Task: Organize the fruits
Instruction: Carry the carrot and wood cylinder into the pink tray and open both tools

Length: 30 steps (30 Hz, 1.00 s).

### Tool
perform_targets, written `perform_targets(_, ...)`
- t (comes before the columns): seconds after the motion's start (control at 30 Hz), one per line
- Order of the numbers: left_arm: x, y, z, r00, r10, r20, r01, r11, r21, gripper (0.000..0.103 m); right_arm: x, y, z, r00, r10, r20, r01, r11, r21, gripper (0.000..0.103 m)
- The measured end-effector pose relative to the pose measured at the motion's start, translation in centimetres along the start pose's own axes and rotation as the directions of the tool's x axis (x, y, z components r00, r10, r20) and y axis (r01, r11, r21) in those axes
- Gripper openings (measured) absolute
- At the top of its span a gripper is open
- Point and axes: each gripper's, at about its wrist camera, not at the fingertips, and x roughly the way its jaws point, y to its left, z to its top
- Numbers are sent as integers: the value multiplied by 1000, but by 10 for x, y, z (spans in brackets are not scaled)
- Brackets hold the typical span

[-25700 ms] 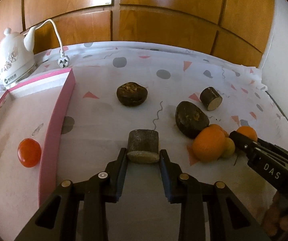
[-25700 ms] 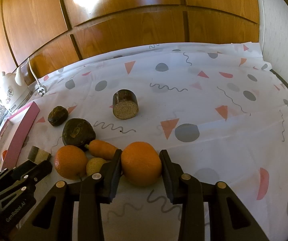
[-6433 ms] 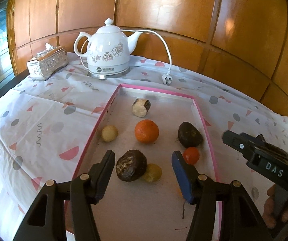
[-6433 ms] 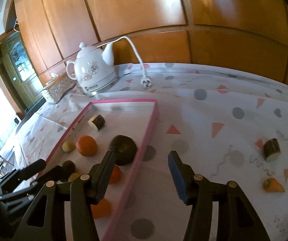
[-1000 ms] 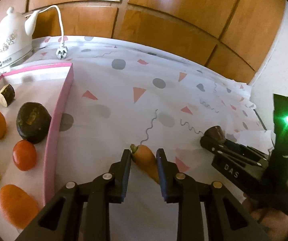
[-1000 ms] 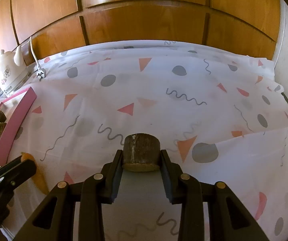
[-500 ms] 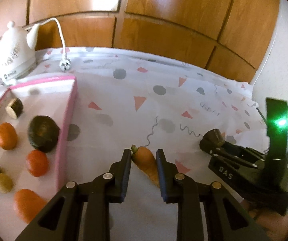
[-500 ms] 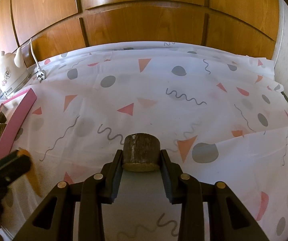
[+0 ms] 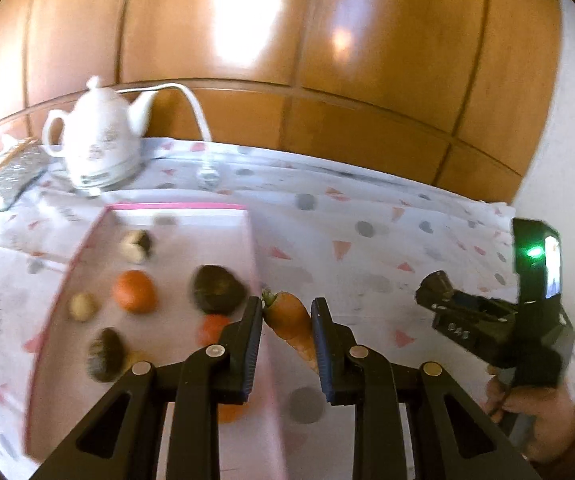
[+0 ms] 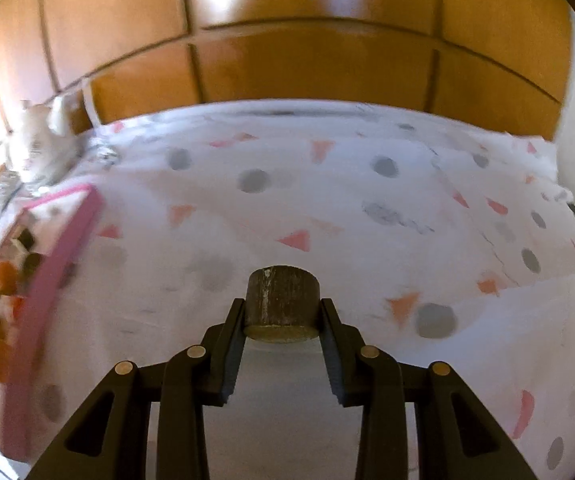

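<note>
My left gripper (image 9: pixel 287 320) is shut on an orange carrot (image 9: pixel 291 326) and holds it in the air over the right rim of the pink tray (image 9: pixel 175 207). The tray holds several fruits: an orange (image 9: pixel 134 291), a dark round one (image 9: pixel 217 289), a cut brown piece (image 9: pixel 136 245), a small pale one (image 9: pixel 82 306). My right gripper (image 10: pixel 282 322) is shut on a brown cylindrical fruit piece (image 10: pixel 282 304), lifted above the tablecloth. It shows in the left wrist view (image 9: pixel 431 286) to the right. The tray (image 10: pixel 63 232) lies at the left of the right wrist view.
A white electric kettle (image 9: pixel 97 144) with its cord stands behind the tray. A silver tissue box (image 9: pixel 15 170) sits at the far left. Wooden wall panels close off the back. A white wall stands at the right. The patterned tablecloth (image 10: pixel 327 200) covers the table.
Both grippers have lifted and swung left toward the tray with their loads. The carrot now hangs over the tray's right rim. Both views are motion-blurred.
</note>
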Motion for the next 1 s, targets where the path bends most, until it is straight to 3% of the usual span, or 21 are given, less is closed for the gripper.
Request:
perform_targets(0.17,-14,45,-6,999,53,-4,-54,996,-76,25,-15,43,8,993,121,11,-120,991,-63,36)
perform_targets(0.33,-24,84,-16,994,109,-14,-110,983,-146,25,-28,96,13,963,269,-8,-268,956,-121,36)
perform_targets(0.47,-27,99,-22,991,129,-22,-131,976,-172,25,-32,134,14,941,337,-35,-338,926,-169,36)
perform_targets(0.7,-23,103,-28,989,139,-42,-144,972,-188,26,-21,181,10,912,394,-119,-411,886,-214,36)
perform_targets(0.87,-21,106,-29,986,157,-51,-164,968,-191,26,-11,194,5,901,406,-155,-432,875,-220,36)
perform_targets(1.0,-23,107,-30,983,178,-53,-185,963,-194,34,-3,197,5,893,417,-171,-446,871,-206,38)
